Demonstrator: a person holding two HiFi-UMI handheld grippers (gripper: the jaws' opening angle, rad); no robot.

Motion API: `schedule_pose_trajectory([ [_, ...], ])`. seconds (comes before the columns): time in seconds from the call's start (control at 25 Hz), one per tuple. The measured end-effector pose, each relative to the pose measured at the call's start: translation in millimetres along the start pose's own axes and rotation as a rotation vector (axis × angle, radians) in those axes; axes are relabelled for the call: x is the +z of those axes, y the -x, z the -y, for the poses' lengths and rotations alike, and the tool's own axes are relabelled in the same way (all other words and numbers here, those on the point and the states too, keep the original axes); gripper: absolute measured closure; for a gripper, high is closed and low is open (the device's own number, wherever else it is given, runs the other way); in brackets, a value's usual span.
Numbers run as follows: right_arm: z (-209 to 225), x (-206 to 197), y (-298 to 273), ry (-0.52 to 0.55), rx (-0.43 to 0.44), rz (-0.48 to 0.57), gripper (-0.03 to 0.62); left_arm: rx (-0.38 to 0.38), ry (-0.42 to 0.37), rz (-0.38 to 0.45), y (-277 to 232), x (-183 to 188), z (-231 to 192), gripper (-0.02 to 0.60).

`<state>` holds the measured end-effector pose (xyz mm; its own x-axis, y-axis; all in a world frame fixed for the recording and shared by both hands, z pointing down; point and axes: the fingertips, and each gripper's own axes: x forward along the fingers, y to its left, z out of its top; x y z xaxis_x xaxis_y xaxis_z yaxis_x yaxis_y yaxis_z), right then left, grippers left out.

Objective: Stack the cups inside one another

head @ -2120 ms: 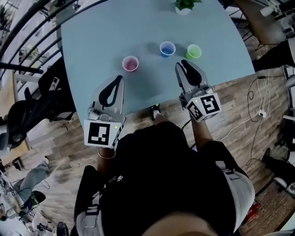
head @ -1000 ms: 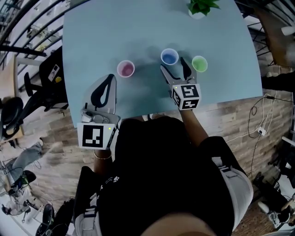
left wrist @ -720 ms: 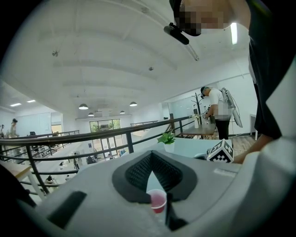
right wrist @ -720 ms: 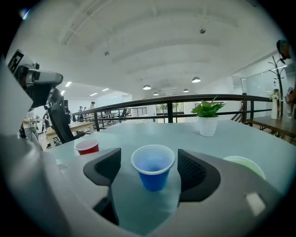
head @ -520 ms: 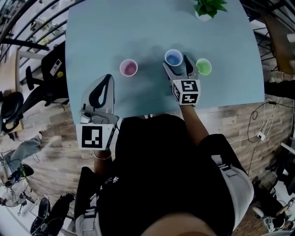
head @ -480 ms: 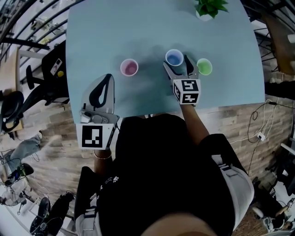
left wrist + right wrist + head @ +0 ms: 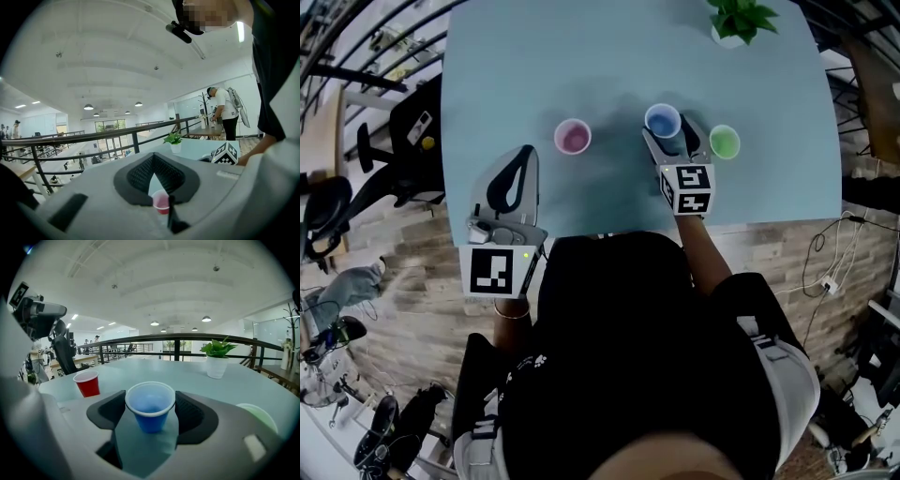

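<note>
Okay, quick rundown of where my two grabbers are at:

right gripper [image 7: 150, 414]: jaws spread wide and they've just been closing in a bit, with the blue cup [image 7: 150, 405] standing between them. Both pads sit right at the cup's rim. The rim looks perfectly round, so I see no squeeze on it.

left gripper [image 7: 153, 158]: jaws together, tips meeting, nothing in them. It hangs over the near edge of the table [image 7: 534, 56], at about 7 o'clock from the red cup [image 7: 573, 137] and well apart from it.

blue cup: upright on the table, mouth up, middle of the row. From the right gripper view I can see right down to its blue bottom.

red cup: upright, mouth up, at roughly 9 o'clock from the blue one in the head view, standing on its own. It shows small through the gap behind my left gripper's pads.

green cup [image 7: 725, 142]: upright, mouth up, at around 4 o'clock from the blue cup, just outside my right gripper's right-hand jaw. Can't tell if they touch.

stacking: all three cups stand separately in a row, none inside another.

plant pot [image 7: 733, 23]: white, green leafy plant in it, far edge of the table at about 1 o'clock from the blue cup.
</note>
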<state>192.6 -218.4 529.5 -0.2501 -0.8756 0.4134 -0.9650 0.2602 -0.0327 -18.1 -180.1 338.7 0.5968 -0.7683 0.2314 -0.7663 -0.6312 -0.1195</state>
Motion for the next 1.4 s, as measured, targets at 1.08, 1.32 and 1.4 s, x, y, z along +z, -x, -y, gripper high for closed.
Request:
schedule_pose_trajectory([
  [1.08,-97,90,6,0.056,0.300,0.155,0.260,0.106,0.057,0.046,25,-5,-26,0.589],
  [1.32,-126,95,2,0.093,0.379,0.160,0.260,0.159,0.068,0.040,41,-9,-34,0.589],
  [1.4,-136,95,1,0.097,0.407,0.162,0.260,0.177,0.071,0.040,48,-11,-37,0.589],
])
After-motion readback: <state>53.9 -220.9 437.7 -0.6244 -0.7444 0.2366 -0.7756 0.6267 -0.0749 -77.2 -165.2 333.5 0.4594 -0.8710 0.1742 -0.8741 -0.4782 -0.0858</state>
